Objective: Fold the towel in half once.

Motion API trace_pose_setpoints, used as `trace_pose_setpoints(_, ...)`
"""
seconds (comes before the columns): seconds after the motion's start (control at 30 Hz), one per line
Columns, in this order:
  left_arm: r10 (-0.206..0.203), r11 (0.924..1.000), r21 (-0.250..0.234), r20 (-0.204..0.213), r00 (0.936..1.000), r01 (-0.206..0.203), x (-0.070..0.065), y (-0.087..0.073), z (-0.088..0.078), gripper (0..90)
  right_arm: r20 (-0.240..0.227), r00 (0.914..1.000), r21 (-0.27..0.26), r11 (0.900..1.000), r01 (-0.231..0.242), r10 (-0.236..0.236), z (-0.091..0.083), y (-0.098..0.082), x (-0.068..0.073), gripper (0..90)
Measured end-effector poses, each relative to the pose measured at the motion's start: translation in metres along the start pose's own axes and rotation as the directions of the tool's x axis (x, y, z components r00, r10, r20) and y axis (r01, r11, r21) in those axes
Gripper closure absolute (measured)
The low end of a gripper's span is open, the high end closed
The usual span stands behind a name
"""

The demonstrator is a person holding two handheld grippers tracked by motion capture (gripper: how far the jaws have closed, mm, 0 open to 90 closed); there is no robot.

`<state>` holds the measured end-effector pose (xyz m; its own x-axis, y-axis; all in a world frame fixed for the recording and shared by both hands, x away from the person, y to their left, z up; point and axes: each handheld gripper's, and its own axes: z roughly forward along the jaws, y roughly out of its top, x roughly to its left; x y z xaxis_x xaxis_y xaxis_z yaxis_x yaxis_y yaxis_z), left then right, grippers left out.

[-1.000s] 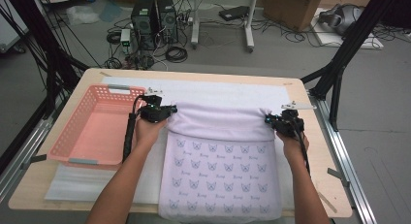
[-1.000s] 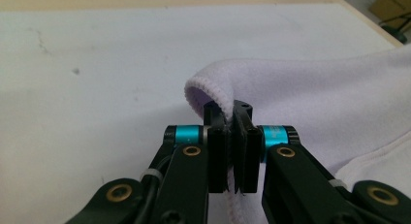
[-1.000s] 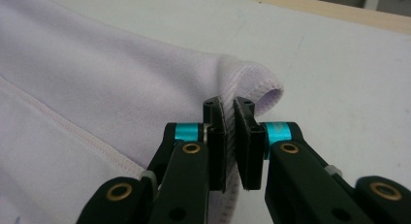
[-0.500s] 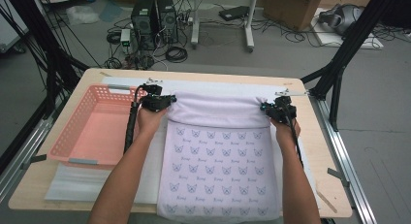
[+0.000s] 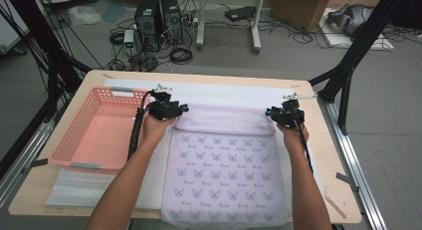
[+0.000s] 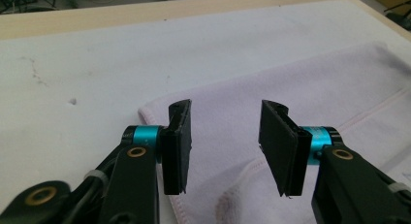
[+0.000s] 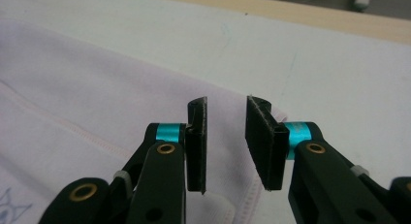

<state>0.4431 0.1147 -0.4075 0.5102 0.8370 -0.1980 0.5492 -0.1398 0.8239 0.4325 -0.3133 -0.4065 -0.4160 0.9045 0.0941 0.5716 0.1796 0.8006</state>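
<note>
The towel (image 5: 229,170) is soft, matt lilac cloth with a stitched hem. It lies on a smooth white sheet (image 6: 97,59) over a pale wooden table (image 5: 328,155). At left, the pink basket (image 5: 94,135) is perforated plastic.

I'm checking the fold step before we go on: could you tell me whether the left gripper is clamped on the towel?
No: the left gripper has its jaws apart above the towel, with nothing pinched between them.

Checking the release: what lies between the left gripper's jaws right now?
In the left gripper view, the left gripper has just been opening; its pads press nothing. Between and beneath them lies the folded corner of the pale towel.
</note>
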Motion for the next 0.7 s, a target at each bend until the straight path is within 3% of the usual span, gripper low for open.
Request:
trace_pose_setpoints(0.13, -0.011, 0.9996, 0.025, 0.001, 0.9999, 0.011, 0.001, -0.01, 0.001, 53.2, -0.014, 0.9999, 0.041, 0.999, 0.001, 0.0, 0.0, -0.007, 0.0, 68.8)
trace_pose_setpoints(0.2, -0.015, 0.9969, 0.077, 0.012, 0.9998, 0.014, 0.0, -0.013, 0.003, 52.0, -0.021, 0.9997, 0.072, 0.997, -0.008, 0.009, 0.002, -0.012, -0.001, 68.2)
trace_pose_setpoints(0.3, 0.0, 0.9959, 0.091, 0.014, 0.9999, -0.001, -0.004, -0.016, 0.004, 51.7, -0.041, 0.9989, 0.105, 0.994, -0.02, 0.025, 0.004, -0.021, -0.002, 67.9)
trace_pose_setpoints(0.37, 0.005, 0.9959, 0.09, 0.008, 1.0, -0.006, -0.006, -0.021, 0.005, 57.5, -0.051, 0.9984, 0.113, 0.993, -0.021, 0.027, 0.006, -0.026, -0.002, 70.1)
trace_pose_setpoints(0.43, 0.008, 0.9924, 0.122, 0.012, 0.9999, -0.01, -0.007, -0.027, 0.008, 61.8, -0.065, 0.9974, 0.131, 0.991, -0.021, 0.03, 0.007, -0.03, -0.001, 73.2)
trace_pose_setpoints(0.53, 0.049, 0.9864, 0.156, 0.017, 0.9986, -0.051, -0.012, -0.033, 0.008, 77.3, -0.072, 0.9972, 0.145, 0.989, -0.01, 0.021, 0.005, -0.03, 0.001, 85.3)
trace_pose_setpoints(0.57, 0.059, 0.9873, 0.147, 0.012, 0.9982, -0.06, -0.014, -0.034, 0.007, 81.6, -0.076, 0.9971, 0.144, 0.99, 0.003, 0.008, 0.005, -0.03, 0.002, 86.5)
trace_pose_setpoints(0.7, 0.059, 0.9925, 0.107, 0.002, 0.9982, -0.059, -0.016, -0.041, 0.001, 83.3, -0.075, 0.9971, 0.15, 0.988, 0.025, -0.014, 0.001, -0.029, 0.006, 87.4)
